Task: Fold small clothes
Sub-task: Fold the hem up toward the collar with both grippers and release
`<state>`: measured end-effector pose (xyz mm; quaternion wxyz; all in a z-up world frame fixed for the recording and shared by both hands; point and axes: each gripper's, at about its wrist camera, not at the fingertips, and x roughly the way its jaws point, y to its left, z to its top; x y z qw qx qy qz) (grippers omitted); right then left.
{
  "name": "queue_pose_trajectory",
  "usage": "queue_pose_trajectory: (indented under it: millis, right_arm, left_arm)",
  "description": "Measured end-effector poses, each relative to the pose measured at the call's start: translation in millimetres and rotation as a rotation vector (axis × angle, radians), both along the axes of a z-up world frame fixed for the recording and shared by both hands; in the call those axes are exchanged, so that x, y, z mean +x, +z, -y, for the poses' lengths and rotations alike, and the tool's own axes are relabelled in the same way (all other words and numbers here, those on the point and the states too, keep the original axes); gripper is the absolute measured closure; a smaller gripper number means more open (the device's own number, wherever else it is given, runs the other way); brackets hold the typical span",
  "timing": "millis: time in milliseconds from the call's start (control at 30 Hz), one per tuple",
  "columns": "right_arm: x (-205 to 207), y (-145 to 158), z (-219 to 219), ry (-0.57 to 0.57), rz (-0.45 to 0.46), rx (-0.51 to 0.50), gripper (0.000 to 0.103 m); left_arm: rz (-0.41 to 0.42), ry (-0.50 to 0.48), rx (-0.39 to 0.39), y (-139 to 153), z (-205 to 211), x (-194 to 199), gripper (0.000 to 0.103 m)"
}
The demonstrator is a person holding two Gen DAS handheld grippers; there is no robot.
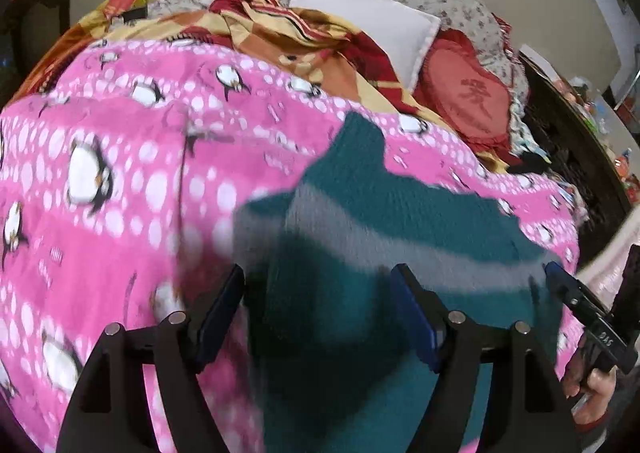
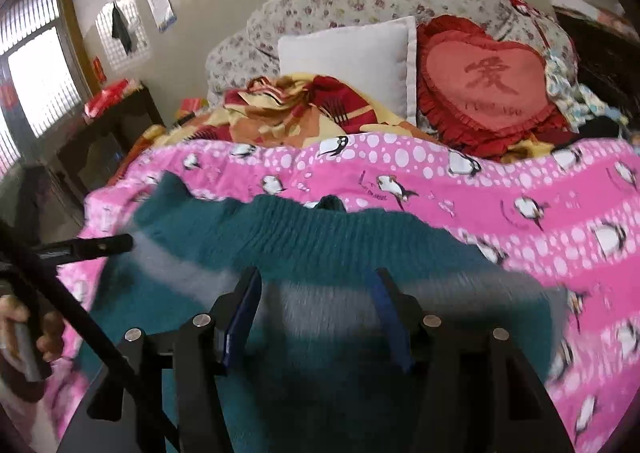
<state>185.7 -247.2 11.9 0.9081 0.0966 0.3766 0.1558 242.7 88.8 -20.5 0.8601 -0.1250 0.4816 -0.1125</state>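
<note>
**Teal sweater spread on the bed, both grippers parted above it**

While both sets of jaws stand spread with nothing pinched, the left gripper point(image 1: 318, 315) and right gripper point(image 2: 316, 313) each hang over the teal knit sweater point(image 2: 312, 241), knit showing between the blue pads but not pressed by them. The sweater, crossed by a grey band, lies flat on the pink penguin blanket point(image 1: 120, 181) that covers the bed, its ribbed edge towards the pillows.

It looks thick, soft and light: likely to sag and drag on the fleecy blanket, not slide, so a pinch should take a good bite of both layers. The ribbed edge and the outer corners seem the firmest places to grip.

To the left there is wide bare blanket for laying a fold. Farther up, a rumpled red-and-yellow cloth point(image 2: 304, 101), a white pillow point(image 2: 352, 61) and a red heart cushion point(image 2: 484, 89) close the room. The blanket drops away at the bed's sides, near the dark furniture point(image 1: 568, 149).
</note>
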Motion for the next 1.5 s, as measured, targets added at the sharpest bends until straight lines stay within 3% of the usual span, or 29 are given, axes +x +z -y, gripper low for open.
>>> queue_pose_trajectory:
  millis: [233,400,500,533,567,600,633,667,700,800,1000,1100,1167,1233,1400,1500]
  right_arm:
    - [-82,7,55,-0.072,-0.024,0.018,0.015]
    - [-110,-26,74,-0.101,-0.11,0.009,0.015]
    - [-114,-52,80,-0.108,-0.173,0.085,0.015]
    - [-114,-57,80,-0.107,-0.182,0.107,0.019]
    - [-113,-64,79,-0.095,-0.193,0.136,0.041]
    - [-112,-70,75,-0.092,-0.199,0.125,0.054]
    - [-113,-70,72,-0.102,-0.178,0.078,0.074]
    - [-115,-68,72,-0.099,-0.163,0.071,0.087]
    - [-117,-63,76,-0.101,-0.152,0.103,0.087]
    - [-128,-42,83,-0.1,-0.095,0.108,0.09]
    - [-138,-20,78,-0.088,-0.05,-0.008,0.093]
    - [-129,-44,77,-0.119,-0.11,-0.063,0.094]
    - [-124,-63,76,-0.128,-0.155,-0.105,0.094]
    - [-125,-69,80,-0.137,-0.158,-0.083,0.094]
    - [-132,-39,74,-0.146,-0.123,-0.135,0.092]
    - [-137,-20,61,-0.153,-0.086,-0.159,0.089]
  left_arm:
    - [-0.019,-0.054,-0.04,2,-21,-69,0.022]
    - [-0.079,-0.042,-0.109,-20,-29,-105,0.02]
    - [-0.079,-0.037,-0.111,-31,-24,-114,0.02]
    - [-0.086,-0.04,-0.119,-35,-20,-115,0.02]
    - [-0.096,-0.045,-0.124,-39,-16,-115,0.02]
    - [-0.096,-0.057,-0.118,-42,-12,-115,0.02]
    - [-0.089,-0.072,-0.094,-43,-7,-114,0.023]
    - [-0.085,-0.086,-0.078,-43,-4,-114,0.044]
    - [-0.089,-0.105,-0.052,-42,0,-112,0.066]
    - [-0.098,-0.151,-0.068,-35,-3,-112,0.081]
    - [-0.078,-0.21,-0.065,-17,-14,-124,0.083]
    - [-0.124,-0.209,-0.008,-42,-8,-126,0.084]
    - [-0.127,-0.193,-0.033,-51,-13,-126,0.084]
    - [-0.117,-0.196,-0.044,-45,-16,-126,0.083]
    - [-0.069,-0.189,0.071,-27,-13,-140,0.078]
    - [0.004,-0.132,0.19,-12,-7,-149,0.074]
